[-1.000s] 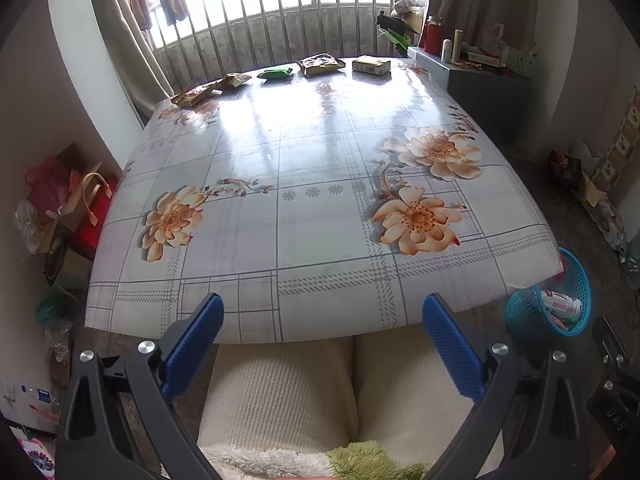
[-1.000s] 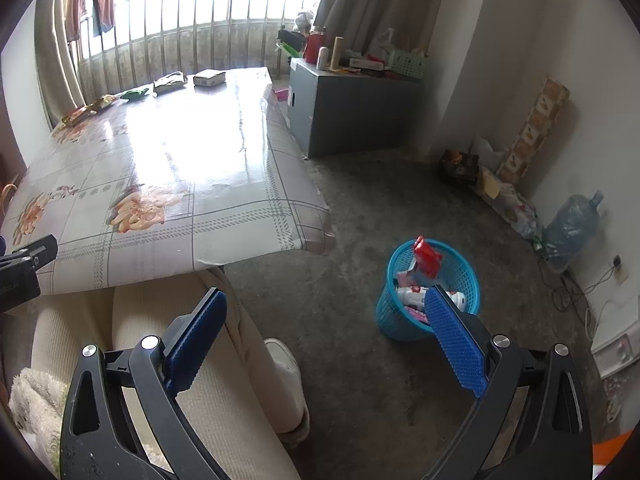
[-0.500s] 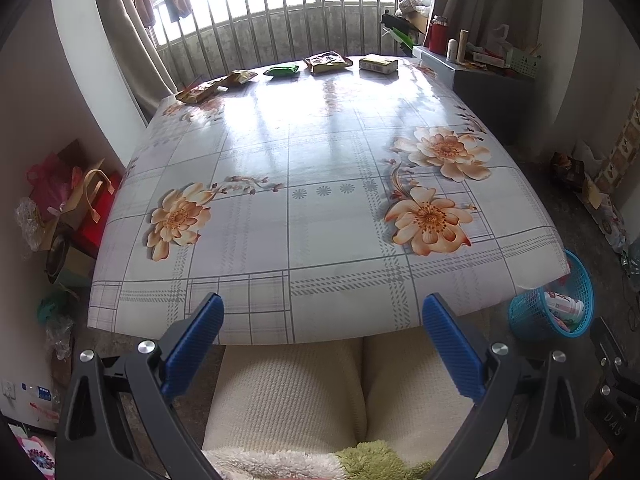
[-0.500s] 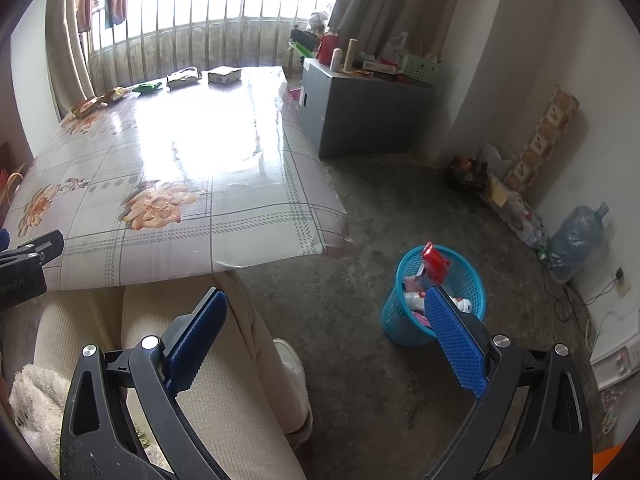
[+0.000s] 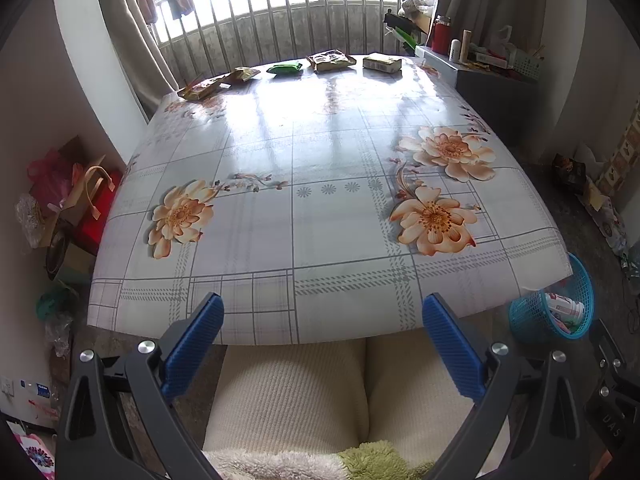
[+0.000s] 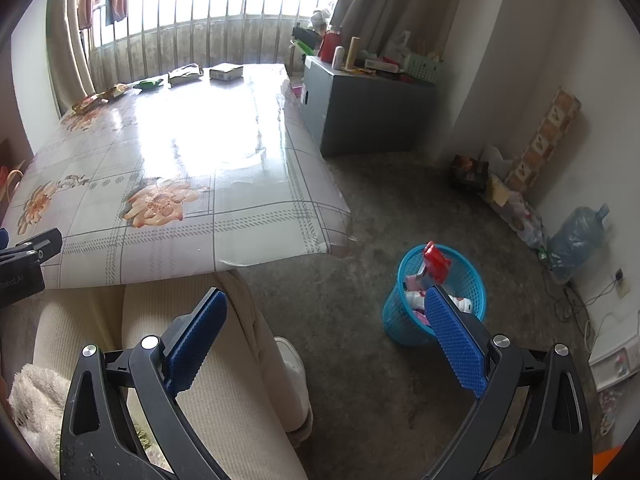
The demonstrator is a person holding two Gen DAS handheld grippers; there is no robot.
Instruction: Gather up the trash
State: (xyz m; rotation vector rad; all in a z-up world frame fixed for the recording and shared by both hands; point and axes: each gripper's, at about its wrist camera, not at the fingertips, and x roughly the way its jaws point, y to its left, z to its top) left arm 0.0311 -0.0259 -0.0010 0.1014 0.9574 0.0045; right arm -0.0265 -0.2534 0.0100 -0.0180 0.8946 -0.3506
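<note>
Several pieces of trash lie in a row along the far edge of the flowered table (image 5: 320, 216): a yellow wrapper (image 5: 199, 89), a brown wrapper (image 5: 242, 75), a green packet (image 5: 285, 67), a tan packet (image 5: 330, 60) and a small box (image 5: 381, 62). A blue mesh basket (image 6: 436, 300) with trash in it stands on the floor right of the table; it also shows in the left wrist view (image 5: 556, 308). My left gripper (image 5: 322, 344) is open and empty over the near table edge. My right gripper (image 6: 326, 338) is open and empty above the floor, left of the basket.
The person's cream-clad legs (image 5: 320, 392) are under both grippers. A grey cabinet (image 6: 368, 112) with clutter stands beyond the table's right side. Bags (image 5: 68, 200) lie on the floor at the left. A water jug (image 6: 576, 236) and boxes line the right wall.
Both grippers have risen and drifted a little back; the table and basket sit lower in view. Both stay open and empty.
</note>
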